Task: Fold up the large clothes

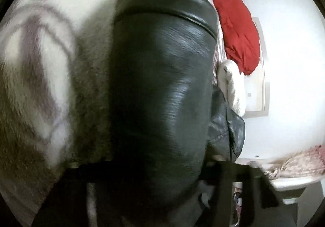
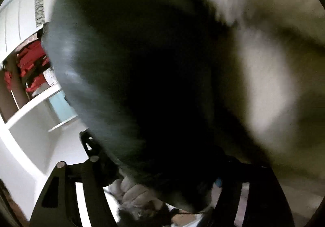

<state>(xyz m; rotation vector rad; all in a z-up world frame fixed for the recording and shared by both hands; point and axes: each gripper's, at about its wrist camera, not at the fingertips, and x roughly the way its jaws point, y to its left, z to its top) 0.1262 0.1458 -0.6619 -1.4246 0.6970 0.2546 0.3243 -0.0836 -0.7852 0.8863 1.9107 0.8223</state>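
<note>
A black leather jacket (image 1: 160, 88) fills the space straight ahead of the left claw (image 1: 154, 170), bulging between its dark arms; the pads are hidden under the leather, so I cannot tell whether they pinch it. Beyond and left of the claw lies a fuzzy grey-and-white blanket (image 1: 40, 60); right of it, a red garment (image 1: 237, 32).

The right claw (image 2: 150, 182) has the same jacket (image 2: 121, 64) draped over and between its arms, its grip equally unreadable in the blur.

The leather looks thick, heavy, smooth and slippery; it will likely bend in broad rolls, not crisp creases. Seams or hem edges seem the surest holds.
</note>
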